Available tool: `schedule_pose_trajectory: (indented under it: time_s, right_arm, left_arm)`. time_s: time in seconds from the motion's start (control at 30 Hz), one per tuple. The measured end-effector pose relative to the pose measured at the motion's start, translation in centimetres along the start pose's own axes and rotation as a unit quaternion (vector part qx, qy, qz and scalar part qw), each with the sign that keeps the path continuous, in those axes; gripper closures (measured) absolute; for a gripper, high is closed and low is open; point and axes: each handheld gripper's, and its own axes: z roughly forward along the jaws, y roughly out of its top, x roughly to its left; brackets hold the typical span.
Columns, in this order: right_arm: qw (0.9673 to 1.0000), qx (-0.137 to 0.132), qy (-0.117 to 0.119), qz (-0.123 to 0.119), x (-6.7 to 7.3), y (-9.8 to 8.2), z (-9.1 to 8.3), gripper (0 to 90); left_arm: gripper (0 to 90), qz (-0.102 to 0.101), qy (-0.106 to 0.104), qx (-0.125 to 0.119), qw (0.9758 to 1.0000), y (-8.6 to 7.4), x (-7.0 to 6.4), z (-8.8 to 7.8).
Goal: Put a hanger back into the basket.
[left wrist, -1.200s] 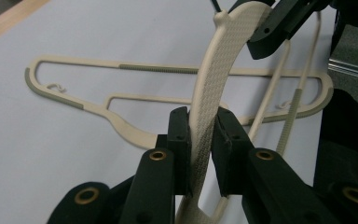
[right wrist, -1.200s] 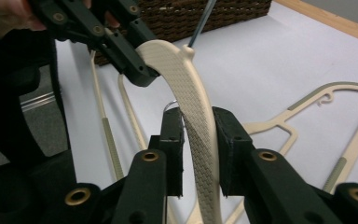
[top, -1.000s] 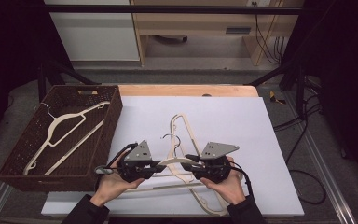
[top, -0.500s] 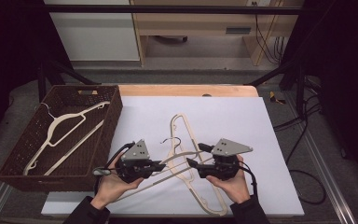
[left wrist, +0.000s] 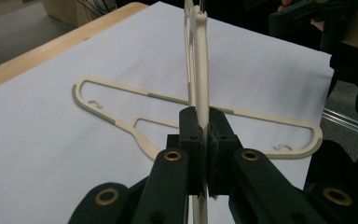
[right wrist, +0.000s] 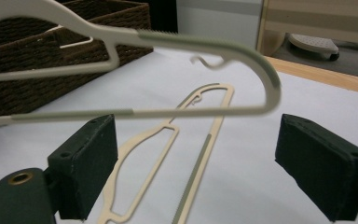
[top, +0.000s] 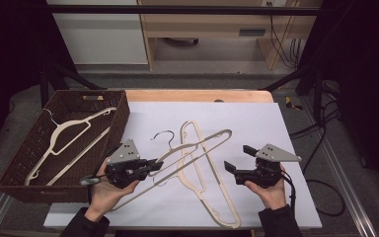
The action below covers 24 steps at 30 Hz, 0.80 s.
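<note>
White table (top: 276,123): two hangers (top: 197,148), two grippers (top: 145,167).

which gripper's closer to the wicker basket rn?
Left. The left gripper sits just off the basket's right wall, shut on the lifted hanger. The right gripper is open, across the table past the flat hanger.

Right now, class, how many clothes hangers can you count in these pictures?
3. One hanger lies in the wicker basket at the left; one lies flat on the white table; one is lifted, clamped in the left gripper. The basket wall could hide another.
</note>
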Motion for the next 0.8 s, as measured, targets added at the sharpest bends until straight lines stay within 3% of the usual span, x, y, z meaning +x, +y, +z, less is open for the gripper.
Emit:
schedule_pose_trajectory:
  time_s: [0.33,0.53,0.8]
  right_arm:
    - [0.9999,-0.004,-0.012,0.002,-0.4,0.0,-0.6,8.2]
    - [0.9999,-0.004,-0.015,-0.003,-0.3,0.0,-0.6,7.3]
    - [0.9998,-0.011,-0.017,0.003,-0.5,0.2,-1.1,5.7]
  left_arm:
    - [86.7,0.016,0.041,-0.024,0.9988,2.3,1.3,-4.6]
    - [86.7,0.016,0.062,-0.041,0.9971,3.5,4.0,-7.7]
    - [86.7,0.005,0.086,-0.043,0.9954,4.1,7.7,-10.9]
